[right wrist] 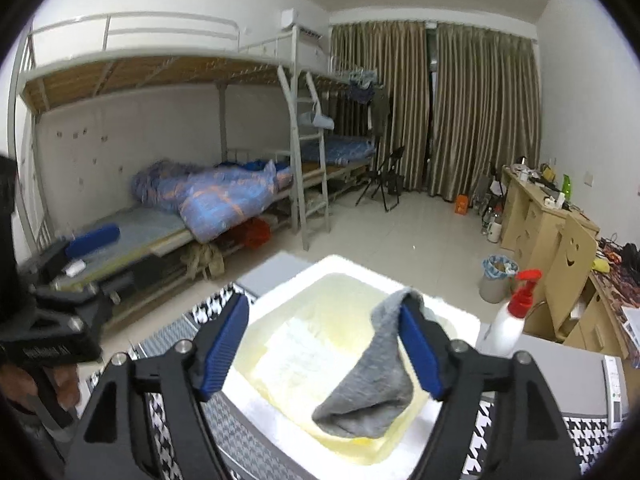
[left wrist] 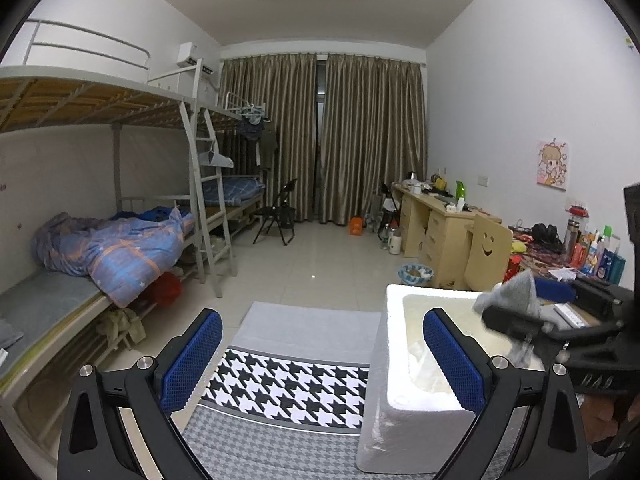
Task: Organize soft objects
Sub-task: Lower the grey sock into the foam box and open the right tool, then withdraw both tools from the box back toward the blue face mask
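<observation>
Grey knit, soft and limp, is what the right wrist view shows: a grey sock (right wrist: 372, 384) draped against the inner face of the right-hand pad, its toe sagging over the white foam box (right wrist: 452, 322). The right hand-held gripper (right wrist: 324, 354) stands spread, and the far pad is clear of the cloth, so the sock merely clings to one ribbed blue pad. The box below has thick, crumbly-looking walls and a yellowish lining with crumpled plastic film inside. To finish this drop well, I judge the jaws should stay wide and the gripper be given a slight tilt or shake over the box's middle, so the fabric slides off the grippy rubber rather than riding back out. A white pump bottle (right wrist: 510, 320) with a red top stands just beyond the right pad.

From the left wrist view, the left hand-held gripper (left wrist: 322, 360) is also spread with nothing between its pads, hovering over a houndstooth cloth (left wrist: 288, 388) on the tabletop (a flat, printed weave, black on white). The box sits under its right pad, and the other gripper with the sock is beyond that.
</observation>
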Demonstrator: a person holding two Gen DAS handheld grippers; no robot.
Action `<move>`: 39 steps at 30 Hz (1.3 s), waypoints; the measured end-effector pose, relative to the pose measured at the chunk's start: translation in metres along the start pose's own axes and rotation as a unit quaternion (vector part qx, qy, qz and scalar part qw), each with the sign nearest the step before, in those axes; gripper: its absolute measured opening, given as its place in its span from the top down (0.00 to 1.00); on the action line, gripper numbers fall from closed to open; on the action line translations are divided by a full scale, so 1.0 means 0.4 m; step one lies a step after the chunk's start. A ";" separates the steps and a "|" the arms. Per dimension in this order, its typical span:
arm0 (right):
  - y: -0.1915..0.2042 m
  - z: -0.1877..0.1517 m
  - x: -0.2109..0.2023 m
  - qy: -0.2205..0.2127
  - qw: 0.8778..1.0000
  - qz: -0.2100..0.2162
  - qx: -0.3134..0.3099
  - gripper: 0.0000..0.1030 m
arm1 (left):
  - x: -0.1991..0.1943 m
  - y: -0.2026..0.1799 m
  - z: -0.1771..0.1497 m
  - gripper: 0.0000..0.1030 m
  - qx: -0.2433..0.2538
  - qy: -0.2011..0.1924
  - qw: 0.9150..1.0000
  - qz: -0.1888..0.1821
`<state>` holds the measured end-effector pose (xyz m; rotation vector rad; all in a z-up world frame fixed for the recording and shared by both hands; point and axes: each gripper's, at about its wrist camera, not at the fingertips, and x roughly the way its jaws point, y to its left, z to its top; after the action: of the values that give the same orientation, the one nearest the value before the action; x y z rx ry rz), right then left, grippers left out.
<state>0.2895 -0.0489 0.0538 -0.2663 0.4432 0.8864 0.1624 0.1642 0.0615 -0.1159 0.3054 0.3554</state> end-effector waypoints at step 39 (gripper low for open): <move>-0.055 -0.031 -0.177 -0.058 0.998 -0.013 0.023 0.08 | -0.081 -0.068 -0.011 0.02 0.014 -0.016 0.999 -0.034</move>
<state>0.2647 -0.1158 0.0775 -0.1761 0.3511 0.8599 0.1422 0.1278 0.0691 -0.0936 0.2733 0.2862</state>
